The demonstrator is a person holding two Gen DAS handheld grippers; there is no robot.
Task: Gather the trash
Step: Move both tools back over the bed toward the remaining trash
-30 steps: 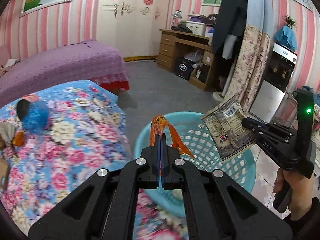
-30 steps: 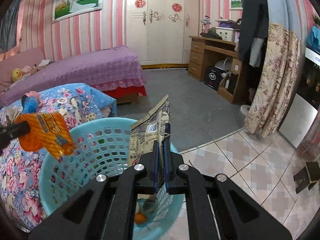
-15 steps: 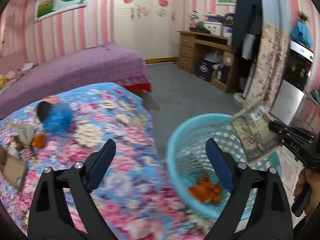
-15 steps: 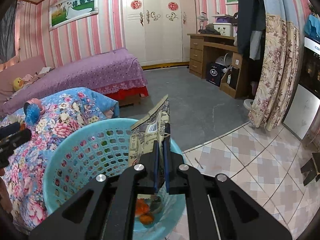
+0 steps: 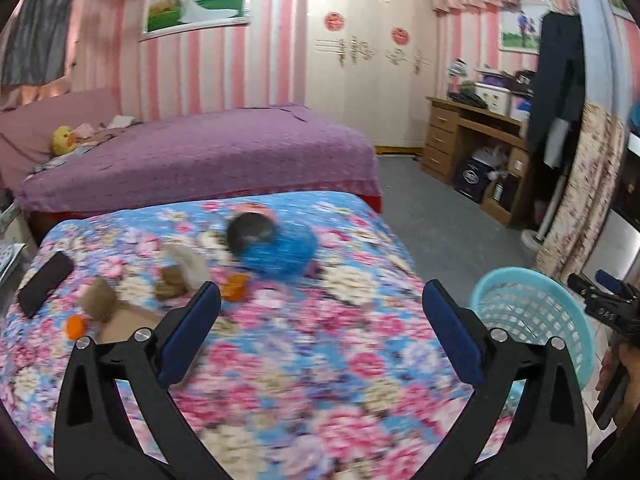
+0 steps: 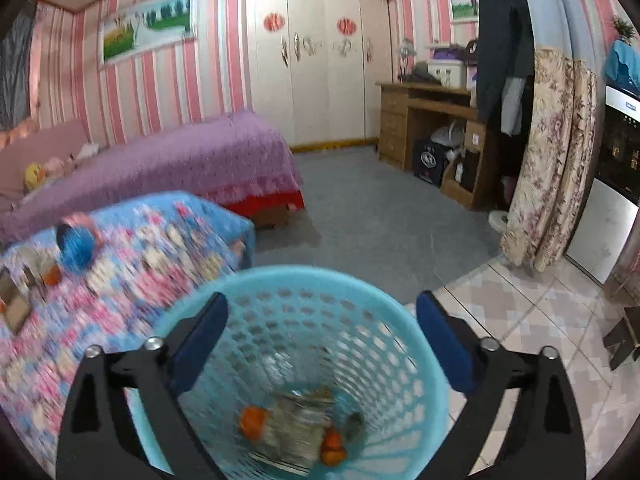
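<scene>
My left gripper (image 5: pixel 320 292) hovers over the floral bed (image 5: pixel 360 360), its jaws opening wide with nothing between them. Ahead of it on the bedspread lie a blue bag (image 5: pixel 276 252), orange scraps (image 5: pixel 234 286), brown crumpled pieces (image 5: pixel 98 300) and a flat cardboard piece (image 5: pixel 124 320). My right gripper (image 6: pixel 322 303) hangs above the light-blue basket (image 6: pixel 304 270), jaws also opening and empty. At the basket's bottom lie a grey-beige packet (image 6: pixel 296 428) and orange wrappers (image 6: pixel 252 420). In the left wrist view the basket (image 5: pixel 500 272) stands at the bed's right corner.
A black phone (image 5: pixel 46 288) lies at the floral bed's left edge. A purple bed (image 5: pixel 200 152) stands behind. A wooden desk (image 6: pixel 424 120), a floral curtain (image 6: pixel 552 168) and a dark stool (image 6: pixel 624 336) border the grey carpet and tiled floor.
The left gripper let go of the orange wrapper, opened and swung left over the bed. The right gripper opened and the packet dropped into the basket.
</scene>
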